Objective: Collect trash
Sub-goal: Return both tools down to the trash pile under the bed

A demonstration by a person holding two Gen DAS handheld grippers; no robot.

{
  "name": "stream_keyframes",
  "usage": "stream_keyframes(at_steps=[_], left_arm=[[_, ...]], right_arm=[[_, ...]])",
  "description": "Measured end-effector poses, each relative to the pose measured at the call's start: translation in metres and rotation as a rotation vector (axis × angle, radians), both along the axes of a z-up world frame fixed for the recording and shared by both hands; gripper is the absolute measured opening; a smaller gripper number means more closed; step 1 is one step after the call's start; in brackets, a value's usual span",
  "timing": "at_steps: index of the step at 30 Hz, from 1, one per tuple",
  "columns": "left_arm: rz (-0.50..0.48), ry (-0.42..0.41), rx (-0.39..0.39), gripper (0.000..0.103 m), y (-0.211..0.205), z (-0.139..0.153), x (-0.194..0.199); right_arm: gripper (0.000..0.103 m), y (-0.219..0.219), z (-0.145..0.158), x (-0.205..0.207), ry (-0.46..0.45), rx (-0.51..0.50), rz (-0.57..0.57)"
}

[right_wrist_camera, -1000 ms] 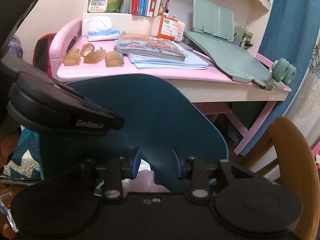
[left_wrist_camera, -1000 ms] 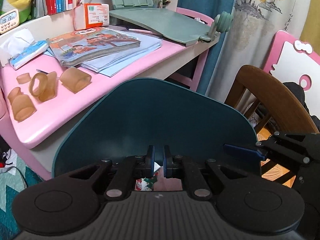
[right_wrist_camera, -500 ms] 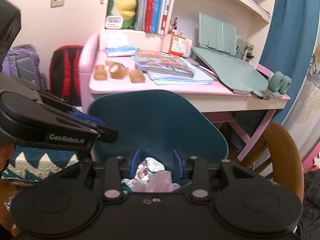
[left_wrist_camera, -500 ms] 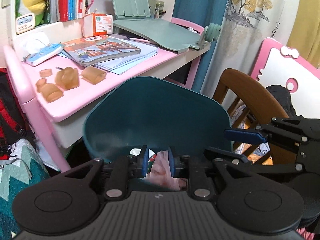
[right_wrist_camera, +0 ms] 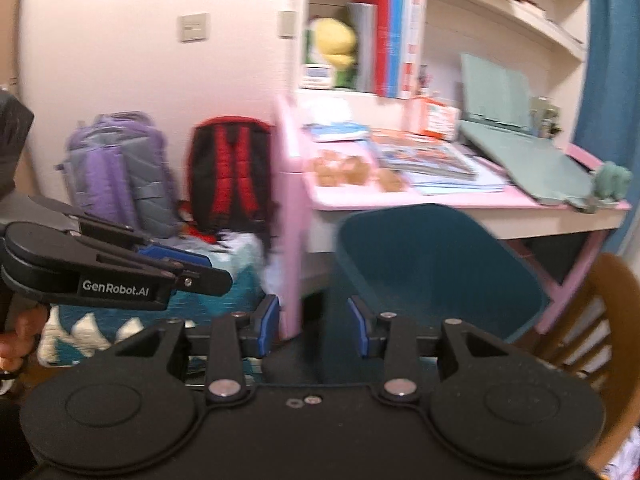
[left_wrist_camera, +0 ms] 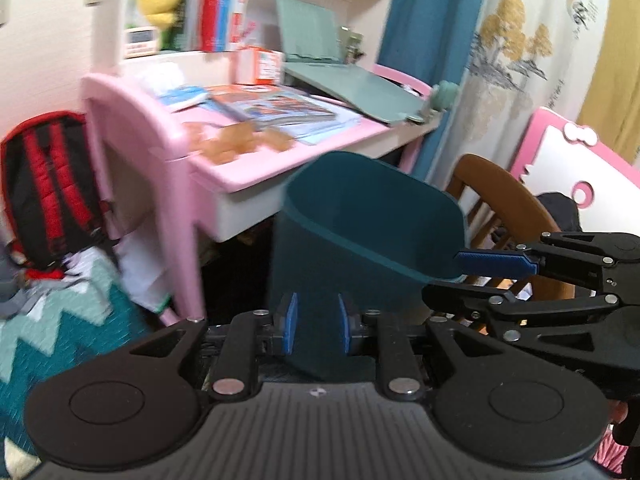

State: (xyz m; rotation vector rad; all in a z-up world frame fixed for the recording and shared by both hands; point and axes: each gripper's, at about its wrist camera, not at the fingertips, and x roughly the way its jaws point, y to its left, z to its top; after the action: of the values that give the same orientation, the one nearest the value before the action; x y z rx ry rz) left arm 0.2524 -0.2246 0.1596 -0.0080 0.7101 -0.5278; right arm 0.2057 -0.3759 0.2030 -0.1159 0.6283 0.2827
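— How are the two grippers held?

— Both level, side by side, pointing forward. The left gripper [left_wrist_camera: 314, 328] has its blue pads a moderate gap apart, nothing between them.

— And the other?

— The right gripper [right_wrist_camera: 314, 326] is spread wider, also holding nothing. A bit of hand [right_wrist_camera: 18, 338] shows behind the left one.

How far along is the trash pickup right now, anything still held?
Nothing is in hand: the left gripper and the right gripper are both open and empty, in front of the teal bin. Its contents are not visible from here. Brown scraps lie on the pink desk, possibly left to collect.
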Motion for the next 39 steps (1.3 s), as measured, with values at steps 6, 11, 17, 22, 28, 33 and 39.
stream_keyframes(at_steps=[6, 11, 17, 22, 28, 33, 39], left_arm=[[0.103, 0.003, 0.027, 0.059, 0.070, -0.024, -0.031], [0.187, 0.013, 0.045, 0.067, 0.127, -0.047, -0.047], [0.291, 0.059, 0.076, 0.082, 0.187, -0.098, -0.056], [0.357, 0.132, 0.089, 0.097, 0.237, -0.162, -0.053], [0.429, 0.252, 0.065, 0.102, 0.295, -0.254, -0.039], [0.459, 0.403, 0.074, 0.102, 0.331, -0.329, -0.019], [0.440, 0.544, 0.194, 0.102, 0.352, -0.414, 0.005]], right_arm=[[0.038, 0.058, -0.022, -0.011, 0.023, 0.027, 0.135], [0.040, 0.109, -0.057, -0.008, 0.090, 0.058, 0.251], [0.045, 0.169, -0.120, 0.004, 0.203, 0.048, 0.339], [0.046, 0.211, -0.185, 0.023, 0.296, 0.018, 0.400], [0.047, 0.259, -0.276, 0.043, 0.420, -0.074, 0.427], [0.047, 0.293, -0.353, 0.066, 0.615, -0.064, 0.415], [0.047, 0.329, -0.441, 0.091, 0.778, -0.052, 0.383]])
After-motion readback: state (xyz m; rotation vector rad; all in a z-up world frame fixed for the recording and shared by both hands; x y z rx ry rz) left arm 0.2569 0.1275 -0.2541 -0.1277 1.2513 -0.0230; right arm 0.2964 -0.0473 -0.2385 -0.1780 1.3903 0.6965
